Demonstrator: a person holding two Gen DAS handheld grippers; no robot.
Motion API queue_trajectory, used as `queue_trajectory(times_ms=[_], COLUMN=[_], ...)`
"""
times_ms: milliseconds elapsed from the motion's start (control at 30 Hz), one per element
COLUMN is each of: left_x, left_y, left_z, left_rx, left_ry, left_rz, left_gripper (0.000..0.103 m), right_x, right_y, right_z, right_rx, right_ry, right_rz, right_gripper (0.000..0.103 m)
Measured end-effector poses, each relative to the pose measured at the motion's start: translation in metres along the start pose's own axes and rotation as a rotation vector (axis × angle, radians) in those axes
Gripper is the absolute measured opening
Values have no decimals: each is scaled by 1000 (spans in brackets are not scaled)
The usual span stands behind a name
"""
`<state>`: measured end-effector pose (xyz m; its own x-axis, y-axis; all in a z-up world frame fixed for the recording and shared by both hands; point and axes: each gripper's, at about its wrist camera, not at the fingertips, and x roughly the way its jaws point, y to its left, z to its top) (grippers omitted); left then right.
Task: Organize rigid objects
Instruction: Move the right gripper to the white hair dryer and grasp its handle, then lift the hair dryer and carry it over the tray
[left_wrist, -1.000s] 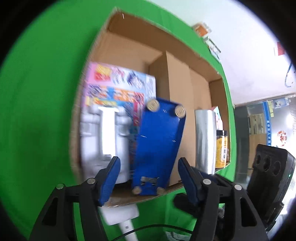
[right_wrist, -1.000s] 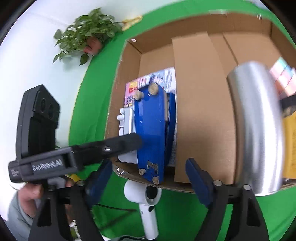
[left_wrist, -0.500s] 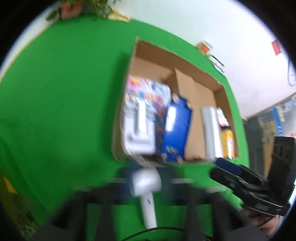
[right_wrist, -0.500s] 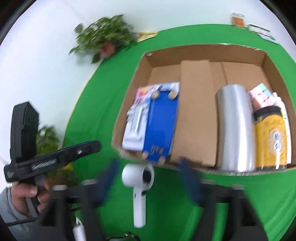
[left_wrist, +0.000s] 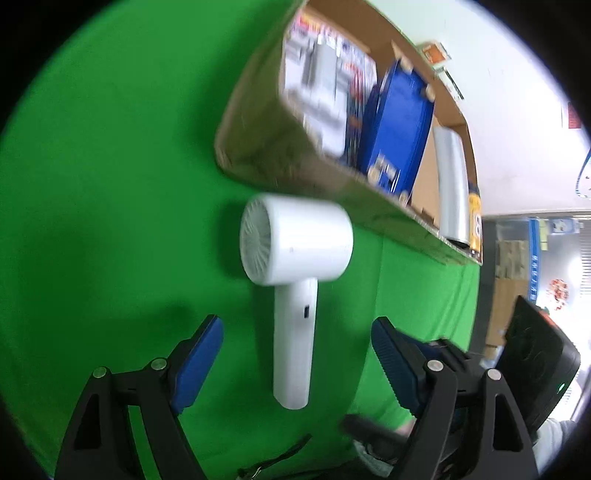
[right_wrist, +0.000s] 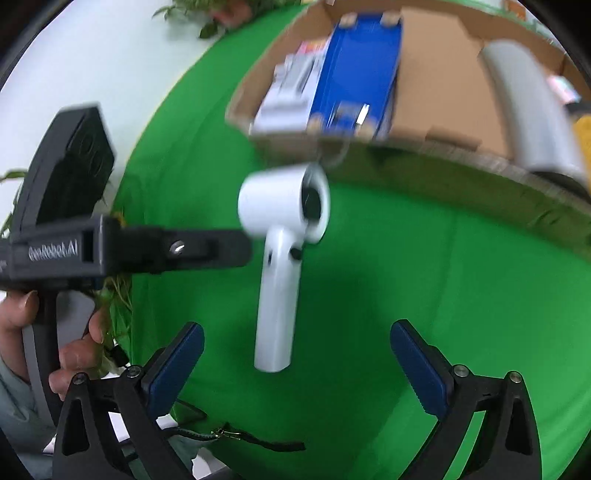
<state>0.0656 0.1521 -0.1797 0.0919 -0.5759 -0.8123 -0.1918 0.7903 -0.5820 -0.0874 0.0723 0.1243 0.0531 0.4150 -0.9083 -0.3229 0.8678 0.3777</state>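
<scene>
The blue-padded fingers (left_wrist: 201, 360) of the left gripper (left_wrist: 297, 354) are spread wide, having just been opening, and grip nothing; the handle of a white hair dryer (left_wrist: 295, 266) lies between them on the green cloth (left_wrist: 110, 184), clear of both pads. The right gripper (right_wrist: 295, 354) also has its fingers (right_wrist: 177, 365) spread wide after opening, with the lower end of the same hair dryer (right_wrist: 279, 258) between them, untouched.

The hair dryer lies flat on the cloth, its round head toward a cardboard box (left_wrist: 266, 147) and just in front of the box's near wall, its handle pointing back toward the grippers.

Inside the box (right_wrist: 436, 85), at one end, a white packaged item (left_wrist: 321, 85) lies beside a blue case (left_wrist: 399, 125) with tan knobs. A cardboard divider (right_wrist: 436, 77) separates these from a silver cylinder (left_wrist: 450, 184) and a yellow jar (left_wrist: 474, 225).

In the right wrist view, a person's hand (right_wrist: 44, 332) holds the left gripper's black handle at the left edge.
</scene>
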Motion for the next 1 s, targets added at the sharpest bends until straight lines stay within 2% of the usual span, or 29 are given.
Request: queue_trajectory(times_ms=[67,133,167,200,233,267,333,367,400,433,500,600,800,1000], left_x=[9,19,23,28,31,32,36,36,37,35,35,35,41,16], left_y=[3,7,10,12,12,9,6,4,3,3,3,5,-16,-68], left_z=[0,0,0,-1,-4,-5,-8,-11,-12,-13,-19,-28,-50,-71], left_rx=[-9,-22,-33,-44,-43,-21,1,16,20,26,21,8,25,85], left_ry=[18,24,29,38,45,34,50,40,39,34,39,48,63,-15], left_rz=[-39,-72,-81,-87,-95,-98,-85,-69,-57,-39,-10,-13,46,82], left_gripper=[81,78,76,70,67,66,50,49,43,40,28,28,27,27], right_x=[11,20,25,29,33,37,39,40,40,39,36,31,15,-39], right_y=[2,4,4,3,2,0,1,1,1,-1,-6,-9,-15,-24], right_z=[-5,-9,-11,-13,-14,-17,-21,-24,-25,-28,-35,-46,-75,-102], right_rx=[1,-1,7,20,36,53,44,36,40,58,79,78,85,84], right_ry=[12,3,3,10,17,23,1,0,6,7,12,24,58,-19], right_rz=[13,4,3,10,20,29,27,29,40,50,67,76,77,107], right_gripper=[92,75,70,62,54,51,40,36,28,27,27,27,27,27])
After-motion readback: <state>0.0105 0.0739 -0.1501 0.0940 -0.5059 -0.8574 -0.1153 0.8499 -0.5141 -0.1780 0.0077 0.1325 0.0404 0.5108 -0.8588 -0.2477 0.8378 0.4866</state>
